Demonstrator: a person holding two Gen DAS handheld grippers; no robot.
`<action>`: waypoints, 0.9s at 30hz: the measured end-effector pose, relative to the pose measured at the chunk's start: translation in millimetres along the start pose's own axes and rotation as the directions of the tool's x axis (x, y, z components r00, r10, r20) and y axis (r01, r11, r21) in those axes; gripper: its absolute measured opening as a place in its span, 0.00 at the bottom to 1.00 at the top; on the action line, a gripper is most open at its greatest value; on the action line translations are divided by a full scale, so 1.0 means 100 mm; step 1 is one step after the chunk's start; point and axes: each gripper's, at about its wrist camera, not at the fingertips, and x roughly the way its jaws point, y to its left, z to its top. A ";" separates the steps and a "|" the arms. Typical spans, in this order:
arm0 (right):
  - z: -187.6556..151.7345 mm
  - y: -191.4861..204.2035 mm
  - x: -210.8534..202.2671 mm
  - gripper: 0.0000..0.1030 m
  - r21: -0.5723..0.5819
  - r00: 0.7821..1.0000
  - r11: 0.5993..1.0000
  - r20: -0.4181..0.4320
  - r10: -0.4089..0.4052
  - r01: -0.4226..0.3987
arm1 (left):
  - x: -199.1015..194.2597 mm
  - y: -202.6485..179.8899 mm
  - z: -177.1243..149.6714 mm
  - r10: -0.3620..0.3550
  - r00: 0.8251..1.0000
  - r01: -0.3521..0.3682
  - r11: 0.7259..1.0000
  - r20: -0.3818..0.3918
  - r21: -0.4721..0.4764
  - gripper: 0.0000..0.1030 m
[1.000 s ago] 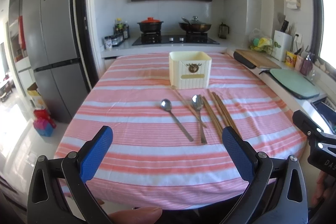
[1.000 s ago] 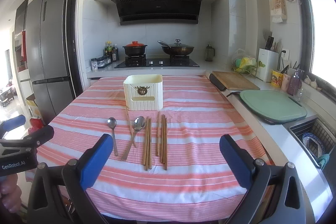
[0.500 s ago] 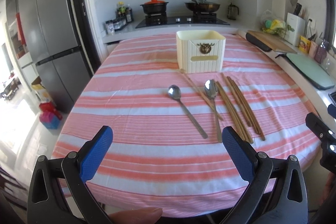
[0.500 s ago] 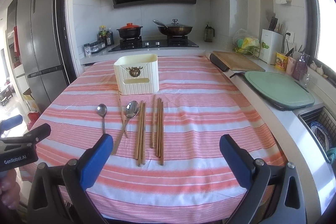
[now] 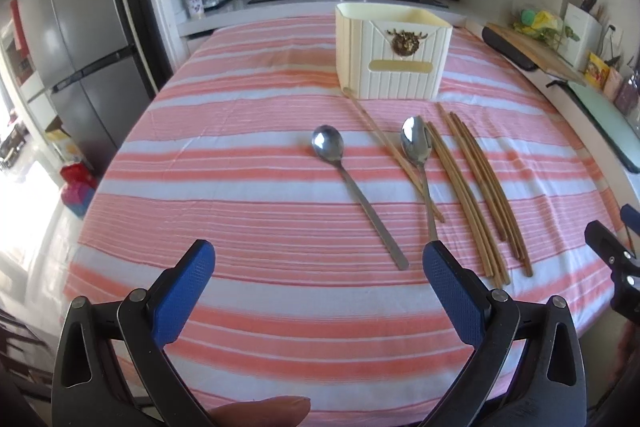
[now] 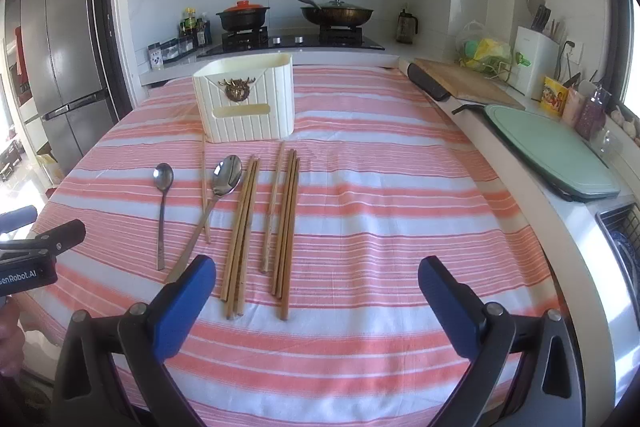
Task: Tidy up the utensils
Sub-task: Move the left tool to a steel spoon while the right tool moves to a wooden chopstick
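Observation:
A cream utensil box stands at the far middle of the striped table. In front of it lie a small steel spoon, a larger steel spoon crossing a single chopstick, and several wooden chopsticks. My left gripper is open and empty above the table's near edge, short of the spoons. My right gripper is open and empty, just short of the chopsticks' near ends.
The pink-striped tablecloth covers the table. A counter with a wooden cutting board, a green board and a sink rack runs along the right. A stove with pots is behind; a fridge stands left.
Both grippers have moved forward and lower towards the table, so the spoons and chopsticks are nearer. Both stay open and empty.

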 end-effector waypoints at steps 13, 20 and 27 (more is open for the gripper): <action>0.36 -0.03 1.13 0.71 -0.110 0.987 0.993 -0.158 0.019 -0.037 | 1.00 -0.19 0.32 0.055 0.989 -0.053 0.998 -0.137 0.014 1.00; 0.33 0.00 1.43 0.67 -0.129 0.968 0.986 -0.243 0.071 -0.105 | 1.28 -0.17 0.31 0.100 0.978 -0.100 0.995 -0.183 0.010 1.00; 0.36 0.03 1.50 0.65 -0.201 0.959 0.975 -0.281 0.034 -0.094 | 1.26 -0.12 0.32 0.117 0.981 -0.112 0.993 -0.156 0.045 1.00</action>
